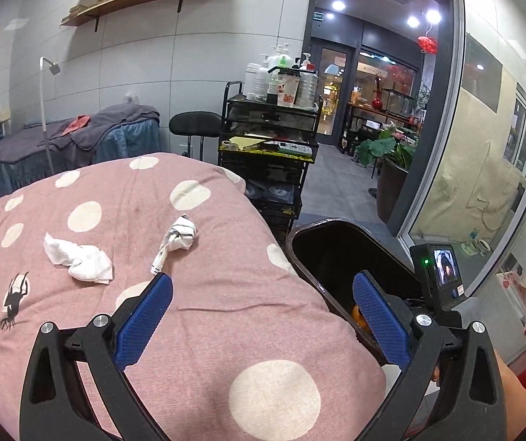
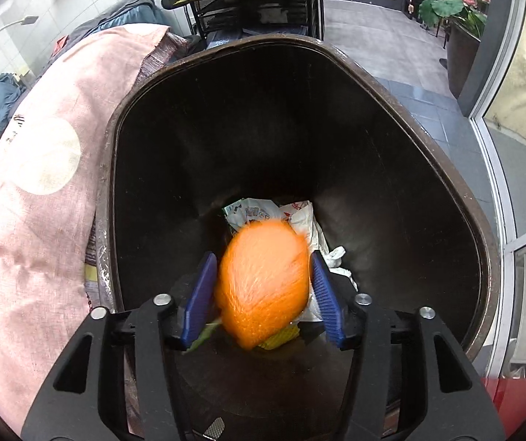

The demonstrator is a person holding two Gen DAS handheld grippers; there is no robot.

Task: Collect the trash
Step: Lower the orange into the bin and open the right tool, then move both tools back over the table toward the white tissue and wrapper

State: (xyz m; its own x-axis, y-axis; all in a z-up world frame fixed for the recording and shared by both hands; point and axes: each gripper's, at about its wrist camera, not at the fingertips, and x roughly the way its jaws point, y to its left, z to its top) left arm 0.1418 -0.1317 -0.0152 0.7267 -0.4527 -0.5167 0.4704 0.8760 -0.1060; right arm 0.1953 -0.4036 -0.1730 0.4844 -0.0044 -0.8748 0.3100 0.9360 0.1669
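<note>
Two crumpled white tissues lie on the pink polka-dot bed cover point(image 1: 204, 305): one point(image 1: 79, 257) at the left, one with dark stripes point(image 1: 178, 239) near the middle. My left gripper point(image 1: 263, 308) is open and empty above the cover, nearer than both. A black trash bin point(image 1: 336, 250) stands at the bed's right edge. My right gripper point(image 2: 261, 286) is over the bin point(image 2: 391, 154), jaws apart. A blurred orange ball-like object point(image 2: 263, 286) sits between the fingers, with gaps on both sides; it seems to be dropping. White wrappers point(image 2: 263, 213) lie at the bin's bottom.
A black wire trolley point(image 1: 270, 147) with bottles stands beyond the bed, with a black stool point(image 1: 196, 125) beside it. A second bed with blue-grey covers point(image 1: 64, 139) is at the far left. A glass wall point(image 1: 483, 147) and potted plant point(image 1: 391, 150) are on the right.
</note>
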